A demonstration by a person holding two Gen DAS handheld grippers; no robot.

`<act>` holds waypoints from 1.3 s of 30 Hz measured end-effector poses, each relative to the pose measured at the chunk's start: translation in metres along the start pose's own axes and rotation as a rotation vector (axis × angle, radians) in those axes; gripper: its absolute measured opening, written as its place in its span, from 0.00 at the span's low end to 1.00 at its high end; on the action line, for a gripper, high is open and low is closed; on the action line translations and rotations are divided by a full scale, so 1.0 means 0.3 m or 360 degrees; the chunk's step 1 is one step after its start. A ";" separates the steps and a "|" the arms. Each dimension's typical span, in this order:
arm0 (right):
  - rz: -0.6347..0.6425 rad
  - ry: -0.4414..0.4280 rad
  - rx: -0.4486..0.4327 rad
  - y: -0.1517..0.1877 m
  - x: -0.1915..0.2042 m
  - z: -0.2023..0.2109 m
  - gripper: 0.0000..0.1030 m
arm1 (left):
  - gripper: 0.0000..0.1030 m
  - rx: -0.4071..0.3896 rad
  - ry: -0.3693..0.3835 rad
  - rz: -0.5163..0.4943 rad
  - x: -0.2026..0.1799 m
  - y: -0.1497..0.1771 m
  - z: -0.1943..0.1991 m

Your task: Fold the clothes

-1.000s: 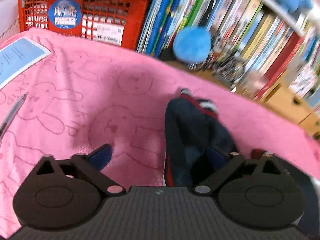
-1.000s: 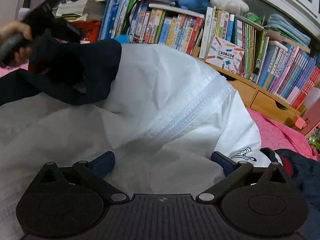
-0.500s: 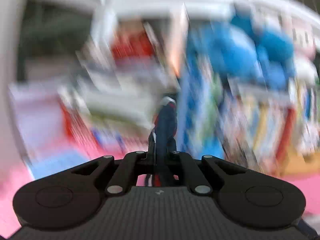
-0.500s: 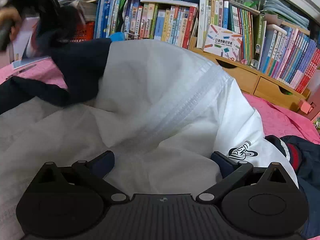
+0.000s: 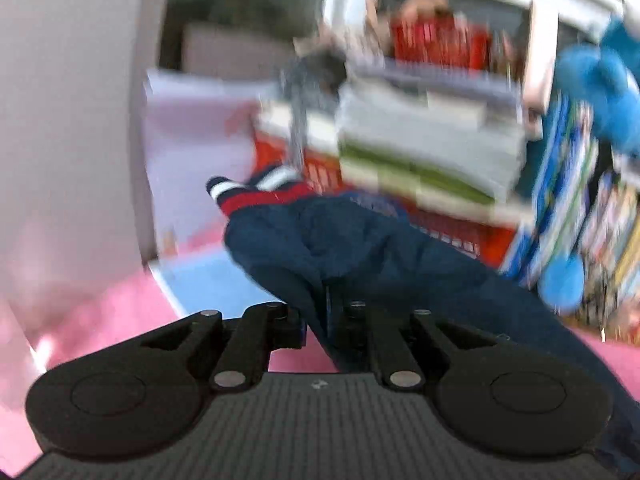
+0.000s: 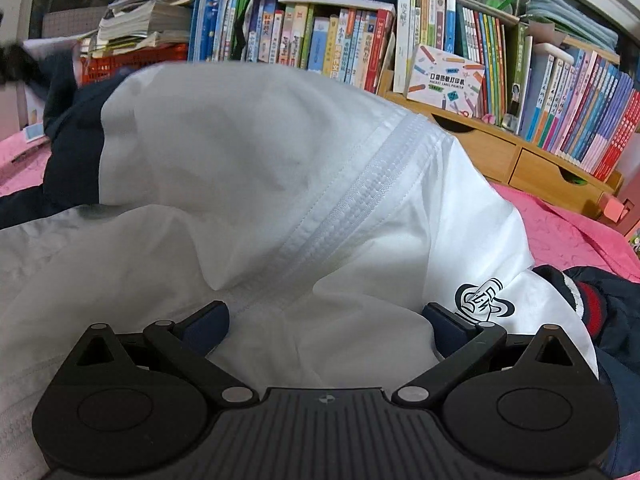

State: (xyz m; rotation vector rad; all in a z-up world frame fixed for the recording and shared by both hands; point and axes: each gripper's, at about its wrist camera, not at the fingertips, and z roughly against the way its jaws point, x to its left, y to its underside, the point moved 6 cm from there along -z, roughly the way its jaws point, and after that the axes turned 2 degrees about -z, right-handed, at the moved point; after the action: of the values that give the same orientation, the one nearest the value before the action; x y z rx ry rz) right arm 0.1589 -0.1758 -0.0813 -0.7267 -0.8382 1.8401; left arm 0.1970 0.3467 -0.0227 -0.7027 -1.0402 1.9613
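Left wrist view shows my left gripper point(image 5: 320, 320) clenched on the navy sleeve point(image 5: 360, 248), its striped cuff point(image 5: 256, 192) lifted (background blurred). Only the right wrist view shows my right gripper point(image 6: 326, 314) spread apart over the white jacket point(image 6: 280, 184) on the pink blanket point(image 6: 560, 232), bookshelf point(image 6: 520, 152) behind.

Left wrist view: heavy motion blur is seen across the background; books point(image 5: 432, 148) and the blue plush point(image 5: 600, 80) are smeared, only the camera mount is rendered sharp. Right wrist view: sharp, evenly lit by soft indoor light; the white jacket point(image 6: 260, 184) is near overexposed, with soft shadows in its folds. Fisheye bending is seen at the edges, dark vignetted corners.
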 end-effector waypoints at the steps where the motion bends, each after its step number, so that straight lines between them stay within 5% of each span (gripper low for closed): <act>1: -0.0005 -0.0003 0.0002 0.000 -0.001 0.000 1.00 | 0.11 0.0063 0.0012 0.0000 -0.003 0.027 -0.019; 6: -0.0031 -0.0018 0.0015 0.004 -0.007 -0.003 1.00 | 0.51 0.0264 -0.0005 0.0058 0.023 0.058 -0.023; 8: -0.0034 -0.0018 0.0016 0.003 -0.006 -0.004 1.00 | 0.92 0.0239 -0.0007 0.0106 0.040 0.038 0.020; 11: -0.0040 -0.0018 0.0019 0.004 -0.007 -0.006 1.00 | 0.98 0.0123 0.0015 0.0149 0.049 -0.019 0.093; 17: -0.0051 -0.0021 0.0023 0.005 -0.013 -0.008 1.00 | 1.00 0.0335 0.0240 0.0141 -0.092 -0.072 0.058; 25: -0.0073 -0.0028 0.0033 0.008 -0.021 -0.013 1.00 | 1.00 0.0930 -0.0112 0.0176 -0.214 0.157 -0.195; 27: -0.0081 -0.0031 0.0037 0.010 -0.021 -0.014 1.00 | 0.96 0.0850 -0.0177 0.0024 -0.236 0.159 -0.186; 28: -0.0086 -0.0034 0.0038 0.011 -0.022 -0.015 1.00 | 0.76 0.0780 -0.0183 -0.0035 -0.247 0.152 -0.173; 29: -0.0092 -0.0037 0.0041 0.011 -0.022 -0.016 1.00 | 0.36 0.0709 -0.0159 -0.0058 -0.255 0.139 -0.161; 31: -0.0104 -0.0041 0.0046 0.013 -0.022 -0.018 1.00 | 0.04 0.0640 -0.0044 0.0023 -0.257 0.097 -0.147; 34: -0.0116 -0.0049 0.0050 0.016 -0.024 -0.020 1.00 | 0.02 0.0509 0.0137 0.0156 -0.260 -0.012 -0.099; 39: -0.0134 -0.0059 0.0057 0.018 -0.027 -0.024 1.00 | 0.03 -0.0269 0.0648 0.0341 -0.193 -0.335 0.215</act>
State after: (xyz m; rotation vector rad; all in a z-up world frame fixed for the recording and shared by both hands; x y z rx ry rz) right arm 0.1646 -0.1833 -0.0889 -0.6273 -0.8451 1.7934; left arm 0.2181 0.3065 0.1019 -1.2918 -0.9113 1.8097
